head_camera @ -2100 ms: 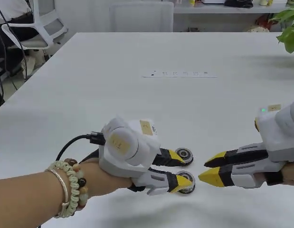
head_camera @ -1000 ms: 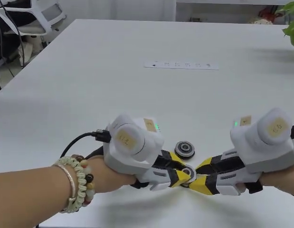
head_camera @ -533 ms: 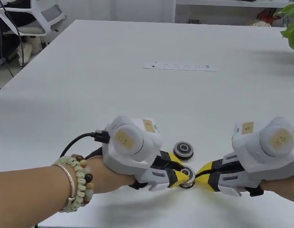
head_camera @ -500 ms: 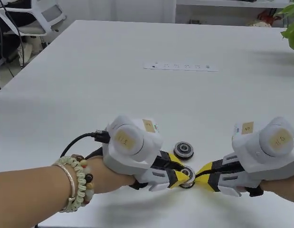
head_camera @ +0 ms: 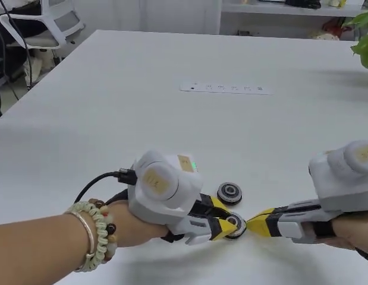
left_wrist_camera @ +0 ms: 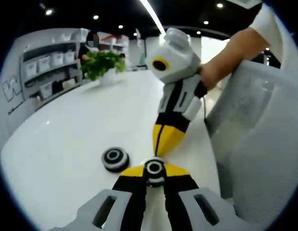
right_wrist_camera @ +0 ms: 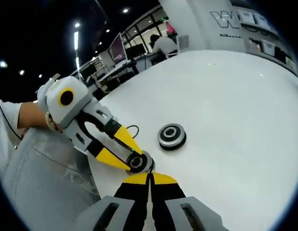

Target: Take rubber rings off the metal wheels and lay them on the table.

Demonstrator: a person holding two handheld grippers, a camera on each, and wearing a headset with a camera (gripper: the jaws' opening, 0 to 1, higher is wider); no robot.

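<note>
We have the near wheel clamped between the jaws of the left gripper, low and just right of centre in the head view, barely above the table. The right gripper comes in from the lower right with its jaws pressed together, tips touching the wheel's edge. We cannot tell whether they have caught any of the rubber ring or are only closed beside it.

That is the main risk. If the tips hold no rubber, a pull comes away empty. If they nip only a thin lip, we judge the ring may stretch and snap back onto the metal.

The left hold is also narrow, with the yellow tips pinching a small round part. A sideways tug from the right could twist the wheel out, and it would roll across the smooth tabletop.

The second wheel lies flat just above the held one in the head view, close to the left gripper's upper jaw. A sudden release could knock it away.
</note>
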